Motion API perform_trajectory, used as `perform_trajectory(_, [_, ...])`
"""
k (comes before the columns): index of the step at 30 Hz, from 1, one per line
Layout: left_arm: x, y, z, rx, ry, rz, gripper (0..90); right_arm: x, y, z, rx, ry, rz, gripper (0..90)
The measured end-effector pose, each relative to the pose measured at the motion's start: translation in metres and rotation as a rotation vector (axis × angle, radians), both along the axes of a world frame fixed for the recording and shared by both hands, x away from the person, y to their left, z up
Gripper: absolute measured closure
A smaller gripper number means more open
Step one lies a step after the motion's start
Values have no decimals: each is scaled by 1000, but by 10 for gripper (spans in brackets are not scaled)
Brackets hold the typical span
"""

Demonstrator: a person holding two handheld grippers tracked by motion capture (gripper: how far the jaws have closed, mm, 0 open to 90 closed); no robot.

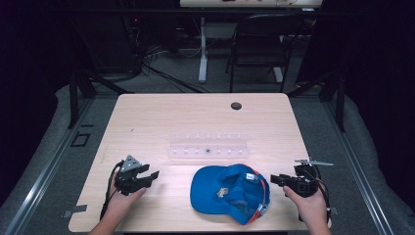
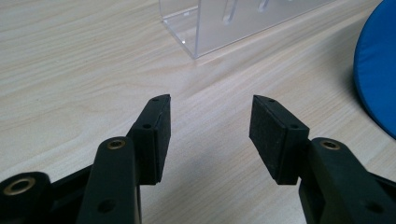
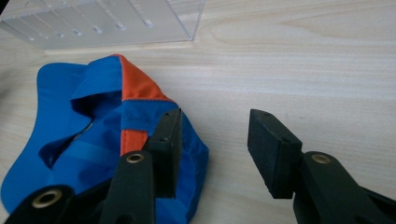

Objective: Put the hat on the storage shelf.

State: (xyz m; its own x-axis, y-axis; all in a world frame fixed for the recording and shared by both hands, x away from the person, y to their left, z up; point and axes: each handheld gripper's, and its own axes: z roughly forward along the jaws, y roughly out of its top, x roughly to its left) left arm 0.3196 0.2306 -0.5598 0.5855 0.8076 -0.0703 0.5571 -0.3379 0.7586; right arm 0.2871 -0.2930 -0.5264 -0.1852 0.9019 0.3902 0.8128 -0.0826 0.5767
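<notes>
One blue fabric baseball cap with orange panels [image 1: 230,192] is lying upside down on the pale wooden bench [image 1: 161,117], near the front edge and to the right of the middle, its brim pointing left and its hollow crown facing up. One clear acrylic rack [image 1: 209,150] is standing just behind the cap, apart from it, with a row of small pale pegs along its length. Two sets of tongs are hovering over the bench, one in each of the person's hands. The left tongs [image 1: 149,175] are sitting well to the left of the cap, pointing right toward its brim; in the left gripper view the left tongs [image 2: 210,135] are gaping wide with only bare wood between the pads, the corner of the clear rack [image 2: 205,28] ahead and the blue brim [image 2: 376,70] at the right edge. The right tongs [image 1: 275,179] are hanging just beside the cap's right edge; in the right gripper view they [image 3: 214,149] are standing wide apart, gripping nothing, with one pad over the cap's rear fabric [image 3: 116,135] and the other over bare bench. One small dark round grommet [image 1: 236,105] is sitting near the far edge.
</notes>
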Motion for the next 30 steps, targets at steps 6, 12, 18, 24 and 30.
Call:
perform_trajectory(6, [-1, 1, 1, -8, -3, 6, 488, 1, 1, 8, 27, 48, 17, 568])
perform_trajectory(12, [0, 1, 0, -10, -3, 8, 489, 1, 2, 15, 55, 96, 50, 574])
perform_trajectory(18, [-1, 1, 1, -6, -5, 6, 489, 1, 7, 21, 61, 127, 74, 574])
perform_trajectory(24, [-1, 1, 1, -4, -1, 5, 489, 1, 13, 21, 117, 168, 125, 580])
perform_trajectory(30, [-1, 0, 1, -4, -3, 5, 489, -1, 14, 20, 133, 195, 139, 595])
